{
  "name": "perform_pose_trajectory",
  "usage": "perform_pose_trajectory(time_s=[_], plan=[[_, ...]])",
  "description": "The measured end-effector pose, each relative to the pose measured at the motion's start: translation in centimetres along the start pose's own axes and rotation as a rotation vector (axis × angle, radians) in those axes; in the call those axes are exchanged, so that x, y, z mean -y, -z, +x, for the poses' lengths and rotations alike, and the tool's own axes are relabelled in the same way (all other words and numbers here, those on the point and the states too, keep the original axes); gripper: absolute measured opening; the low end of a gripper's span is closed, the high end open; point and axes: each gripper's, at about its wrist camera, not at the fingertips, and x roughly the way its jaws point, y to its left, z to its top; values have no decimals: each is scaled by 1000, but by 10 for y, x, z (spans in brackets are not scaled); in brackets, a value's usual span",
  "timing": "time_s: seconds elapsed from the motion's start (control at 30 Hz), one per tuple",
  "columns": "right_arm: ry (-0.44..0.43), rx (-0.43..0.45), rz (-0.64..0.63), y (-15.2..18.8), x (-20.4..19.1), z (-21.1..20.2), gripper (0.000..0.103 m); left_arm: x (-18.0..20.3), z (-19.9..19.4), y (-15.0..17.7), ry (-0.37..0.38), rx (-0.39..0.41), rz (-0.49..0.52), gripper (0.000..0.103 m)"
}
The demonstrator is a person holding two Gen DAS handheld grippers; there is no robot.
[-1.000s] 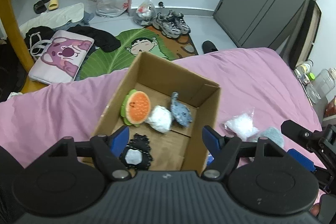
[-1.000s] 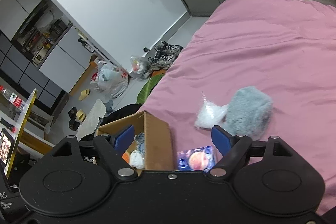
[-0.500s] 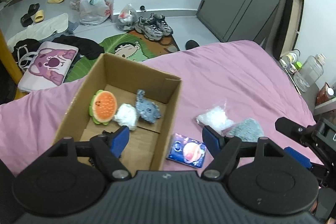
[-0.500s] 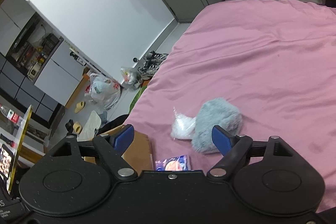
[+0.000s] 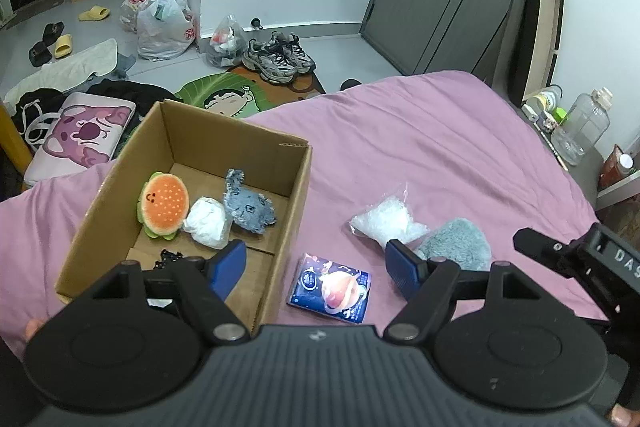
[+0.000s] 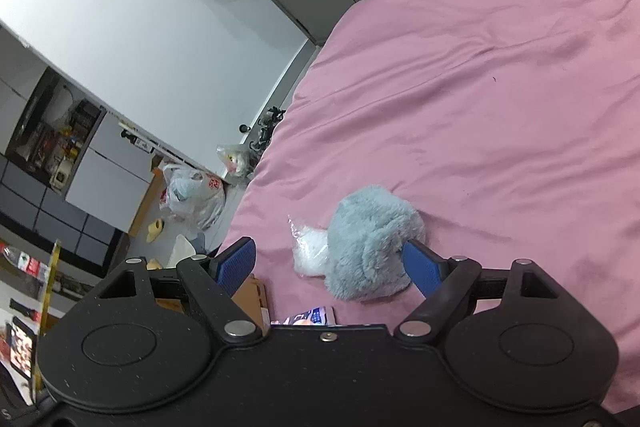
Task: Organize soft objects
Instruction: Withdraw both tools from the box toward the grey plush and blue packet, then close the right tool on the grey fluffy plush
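Observation:
An open cardboard box (image 5: 296, 195) sits on the pink bed (image 5: 420, 147). Inside lie an orange burger plush (image 5: 164, 205), a white bundle (image 5: 208, 221), a denim plush (image 5: 248, 207) and a black lace item (image 5: 170, 259). Right of the box lie a dark blue packet (image 5: 330, 287), a clear bag of white stuff (image 5: 386, 221) and a grey fluffy item (image 5: 456, 245). My left gripper (image 5: 316, 267) is open above the packet. My right gripper (image 6: 330, 265) is open, with the grey fluffy item (image 6: 368, 247) and the clear bag (image 6: 308, 251) between its fingers; its body shows in the left wrist view (image 5: 576, 259).
The bed's far edge drops to a floor with shoes (image 5: 278, 61), plastic bags (image 5: 164, 23), a cartoon mat (image 5: 228, 97) and a pink pillow (image 5: 84, 137). A side table with bottles (image 5: 576, 131) stands right of the bed. A box corner (image 6: 250, 293) shows in the right wrist view.
My left gripper has pulled back and right from over the box, leaving the black lace item inside. My right gripper has moved toward the grey fluffy item, which now sits between its fingers.

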Motion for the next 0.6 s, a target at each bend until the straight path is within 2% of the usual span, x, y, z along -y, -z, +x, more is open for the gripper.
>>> perform_pose_trajectory(time_s=[0.23, 0.47, 0.6], plan=[[7, -20, 102, -4, 23, 8, 80, 23, 14, 4, 30, -11, 39, 74], [14, -45, 217, -7, 46, 22, 72, 46, 33, 8, 60, -38, 80, 72], [36, -39, 284, -10, 60, 26, 71, 59, 43, 12, 77, -62, 116, 72]])
